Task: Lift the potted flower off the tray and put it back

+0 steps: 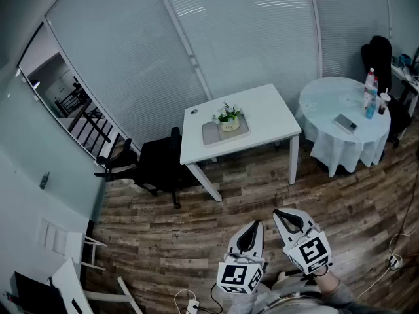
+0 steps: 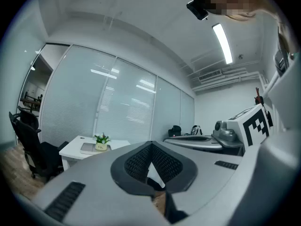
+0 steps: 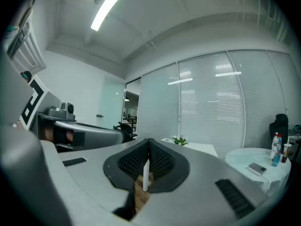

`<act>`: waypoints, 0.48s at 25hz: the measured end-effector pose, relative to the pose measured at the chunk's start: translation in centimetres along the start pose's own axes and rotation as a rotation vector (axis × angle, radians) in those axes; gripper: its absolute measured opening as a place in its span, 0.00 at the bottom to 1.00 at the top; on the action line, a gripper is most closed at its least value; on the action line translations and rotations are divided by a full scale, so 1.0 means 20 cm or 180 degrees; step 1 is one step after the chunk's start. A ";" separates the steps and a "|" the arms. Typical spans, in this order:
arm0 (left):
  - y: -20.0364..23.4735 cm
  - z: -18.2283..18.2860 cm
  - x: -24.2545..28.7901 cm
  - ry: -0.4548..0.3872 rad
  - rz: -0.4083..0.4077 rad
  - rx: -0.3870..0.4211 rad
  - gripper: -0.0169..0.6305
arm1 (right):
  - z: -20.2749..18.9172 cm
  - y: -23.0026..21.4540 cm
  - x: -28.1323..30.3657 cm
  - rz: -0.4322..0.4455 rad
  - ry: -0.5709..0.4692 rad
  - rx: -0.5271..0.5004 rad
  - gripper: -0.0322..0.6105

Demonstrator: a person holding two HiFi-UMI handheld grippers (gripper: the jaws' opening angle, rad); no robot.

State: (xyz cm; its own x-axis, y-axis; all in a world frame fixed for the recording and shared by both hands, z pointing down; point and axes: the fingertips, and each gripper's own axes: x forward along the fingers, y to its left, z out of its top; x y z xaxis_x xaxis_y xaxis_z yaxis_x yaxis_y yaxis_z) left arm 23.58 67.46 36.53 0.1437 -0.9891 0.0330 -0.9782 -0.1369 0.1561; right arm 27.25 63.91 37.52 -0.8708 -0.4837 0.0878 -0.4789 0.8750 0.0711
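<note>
While left tool (image 1: 251,227) and right tool (image 1: 283,214) are hovering level over wood-plank floor (image 1: 196,241), well apart from white rectangular surface (image 1: 265,110), small green-leaved potted flower (image 1: 228,118) in cream pot is sitting on right part of flat grey tray (image 1: 211,134) mid-surface. Left tool's jaws are pressing together, empty. Right tool's jaws are meeting likewise, holding nothing.

Potted flower (image 3: 178,140) tiny in right gripper view, sleeve (image 1: 346,298) cut off at bottom edge
</note>
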 end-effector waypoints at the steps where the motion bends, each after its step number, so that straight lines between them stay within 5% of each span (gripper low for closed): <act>1: 0.01 -0.01 0.01 0.0006 -0.0006 0.0013 0.04 | 0.00 -0.01 0.01 0.0001 -0.0026 0.0006 0.08; 12: 0.25 -0.04 0.12 0.0061 -0.0064 -0.0029 0.04 | -0.04 -0.03 0.23 -0.0004 0.0103 0.0003 0.08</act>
State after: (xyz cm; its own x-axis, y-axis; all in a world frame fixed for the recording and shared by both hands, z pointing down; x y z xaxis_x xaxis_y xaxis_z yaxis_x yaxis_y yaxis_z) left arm 19.14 64.53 38.20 0.1663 -0.9849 0.0486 -0.9737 -0.1562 0.1659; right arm 23.60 61.23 38.59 -0.8661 -0.4852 0.1198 -0.4801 0.8744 0.0704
